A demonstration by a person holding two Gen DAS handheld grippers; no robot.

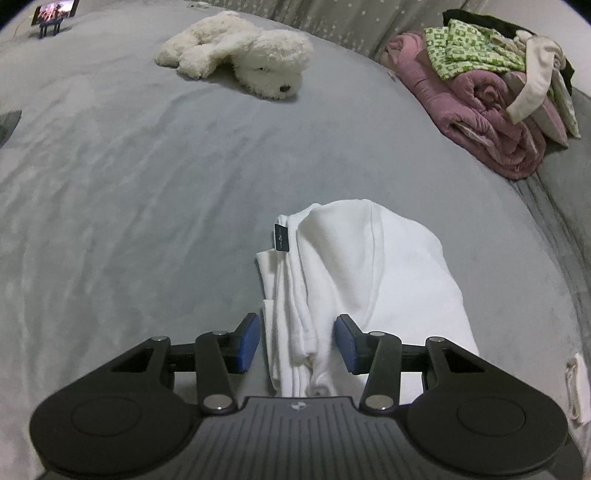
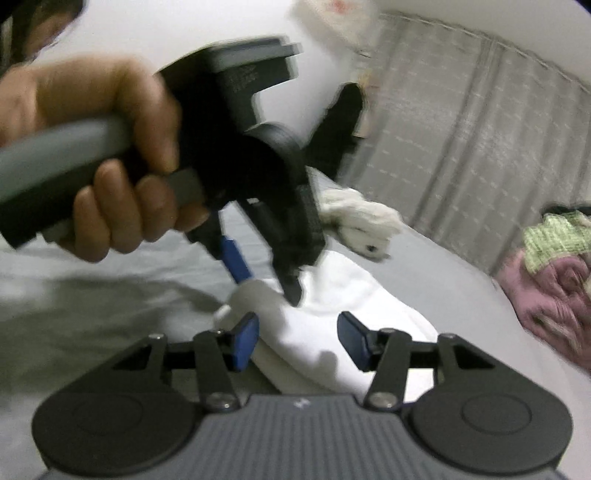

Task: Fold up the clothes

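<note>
Folded white garment (image 1: 354, 280) lying on the grey bed sheet (image 1: 129, 203), near centre, black label (image 1: 280, 238) at its far left edge. Left claw (image 1: 297, 341) hanging just over the garment's near edge, blue pads (image 1: 247, 343) apart, cloth seen between them but not pinched. In the right wrist view, right claw (image 2: 297, 341) open over the same garment's near end, nothing clamped; left hand (image 2: 110, 155) wrapped round the other tool's grip, tips angled down onto the white cloth. White plush dog (image 1: 240, 61) far centre. Pink quilt (image 1: 480, 110) far right, green patterned cloth (image 1: 469, 51) piled on top. Phone on a stand (image 1: 53, 14) far left. Grey curtain (image 2: 461, 147) behind the bed.
</note>
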